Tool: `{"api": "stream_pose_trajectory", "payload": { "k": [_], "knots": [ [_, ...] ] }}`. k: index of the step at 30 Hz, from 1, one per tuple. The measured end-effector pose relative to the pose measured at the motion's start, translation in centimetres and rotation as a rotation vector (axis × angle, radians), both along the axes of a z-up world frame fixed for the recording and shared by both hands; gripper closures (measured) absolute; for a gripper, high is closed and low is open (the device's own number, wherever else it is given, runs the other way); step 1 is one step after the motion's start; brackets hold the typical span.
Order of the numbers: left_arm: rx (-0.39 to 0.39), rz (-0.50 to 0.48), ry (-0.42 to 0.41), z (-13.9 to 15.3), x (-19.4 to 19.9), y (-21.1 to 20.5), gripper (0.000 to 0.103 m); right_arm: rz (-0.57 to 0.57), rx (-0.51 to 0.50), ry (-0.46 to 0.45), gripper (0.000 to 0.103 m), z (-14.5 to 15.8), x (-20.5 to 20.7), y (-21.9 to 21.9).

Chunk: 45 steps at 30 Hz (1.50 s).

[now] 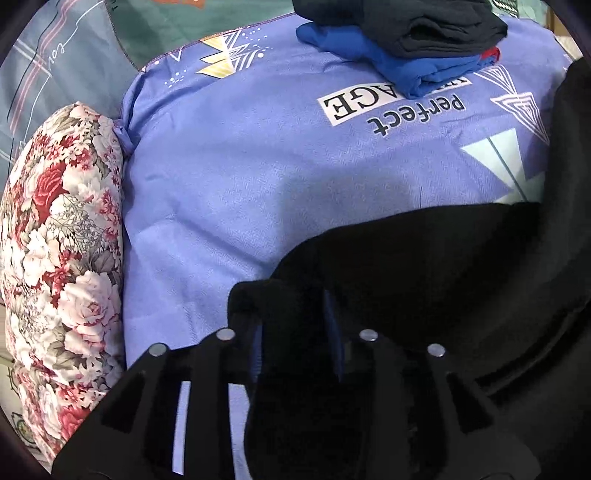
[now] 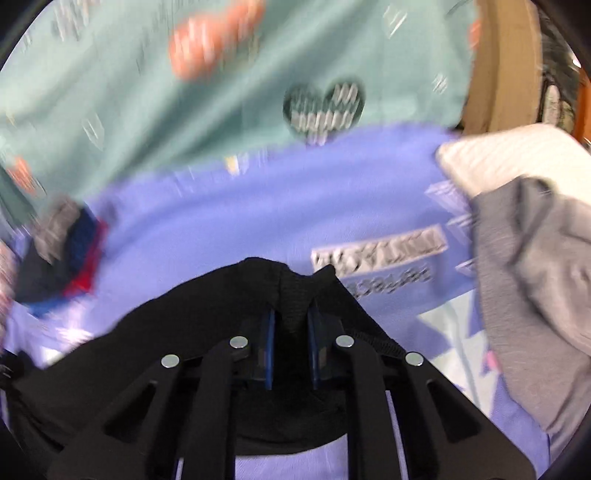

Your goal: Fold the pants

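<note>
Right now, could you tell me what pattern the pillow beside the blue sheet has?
Red and pink roses on white, a floral print; it shows best in the left wrist view.

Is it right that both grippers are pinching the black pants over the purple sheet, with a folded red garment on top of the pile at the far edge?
Not quite. The top of the pile is black, not red; blue lies under it, as the left wrist view shows. Both the left gripper and right gripper do pinch the black pants over the purple sheet.

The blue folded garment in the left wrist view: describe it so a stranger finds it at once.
Start at the lilac bedspread printed with "Perfect". At its far edge sits a small stack of folded clothes. The blue folded garment is the bright middle layer, under a black folded piece, with a sliver of red at its right.
</note>
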<state>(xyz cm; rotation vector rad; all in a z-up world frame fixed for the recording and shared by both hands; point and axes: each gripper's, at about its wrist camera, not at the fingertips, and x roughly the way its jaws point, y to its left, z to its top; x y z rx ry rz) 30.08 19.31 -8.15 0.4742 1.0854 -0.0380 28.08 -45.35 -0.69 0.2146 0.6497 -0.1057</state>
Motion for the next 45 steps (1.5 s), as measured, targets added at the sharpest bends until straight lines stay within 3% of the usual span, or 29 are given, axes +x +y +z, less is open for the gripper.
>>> {"api": "stream_pose_trajectory", "payload": {
  "k": [1,4,6,11,13,14,15,16,22,26,28,33,36,41,45],
  "knots": [
    [0.006,-0.009,-0.002,-0.1,-0.1,-0.1,0.059,0.0,0.02,-0.048,0.088,1.2,-2.3,-0.6],
    [0.031,-0.039,-0.012,-0.5,-0.2,-0.5,0.058,0.003,0.059,-0.068,0.088,1.9,-7.7,-2.1],
    [0.034,-0.051,-0.013,-0.7,0.0,-0.6,0.057,-0.007,0.055,-0.019,0.088,0.9,-10.1,-2.5],
    [0.045,-0.081,-0.007,-1.1,0.4,-1.0,0.052,-0.053,0.088,0.215,0.088,-6.3,-13.5,-3.9],
    [0.047,-0.092,-0.003,-1.3,0.5,-0.9,0.051,-0.081,0.124,0.261,0.088,-8.5,-13.9,-4.0],
    [0.043,-0.095,-0.003,-1.3,0.4,-0.9,0.052,-0.096,0.142,0.269,0.088,-9.2,-13.8,-4.1],
    [0.028,-0.106,0.001,-1.3,0.4,-0.9,0.07,-0.103,0.146,0.27,0.088,-9.5,-13.7,-4.1],
    [-0.023,-0.131,0.026,-1.2,0.2,-0.9,0.097,-0.109,0.145,0.267,0.088,-9.7,-13.4,-3.9],
    [-0.004,-0.153,-0.02,-0.4,-1.1,-1.3,0.097,-0.11,0.118,0.249,0.087,-8.5,-12.8,-3.2],
    [-0.097,-0.052,-0.116,2.9,-0.9,0.8,0.098,-0.108,0.108,0.209,0.087,-6.8,-12.2,-3.4],
    [-0.139,-0.013,-0.156,4.7,-1.0,1.7,0.098,-0.098,0.102,0.173,0.087,-5.4,-11.5,-3.2],
    [-0.088,0.046,-0.305,7.9,-1.5,1.7,0.098,-0.074,0.081,0.053,0.087,-1.2,-8.6,-2.5],
    [-0.161,0.148,-0.358,9.2,-1.2,2.7,0.098,-0.097,0.101,0.035,0.087,0.2,-4.3,-2.2],
    [-0.121,0.243,-0.293,5.9,0.3,3.2,0.098,-0.093,-0.008,0.128,0.087,-0.4,5.8,0.7],
    [-0.13,0.304,-0.253,3.7,1.1,3.9,0.098,-0.123,-0.113,0.255,0.085,-3.0,12.4,2.8]
  ]
}}
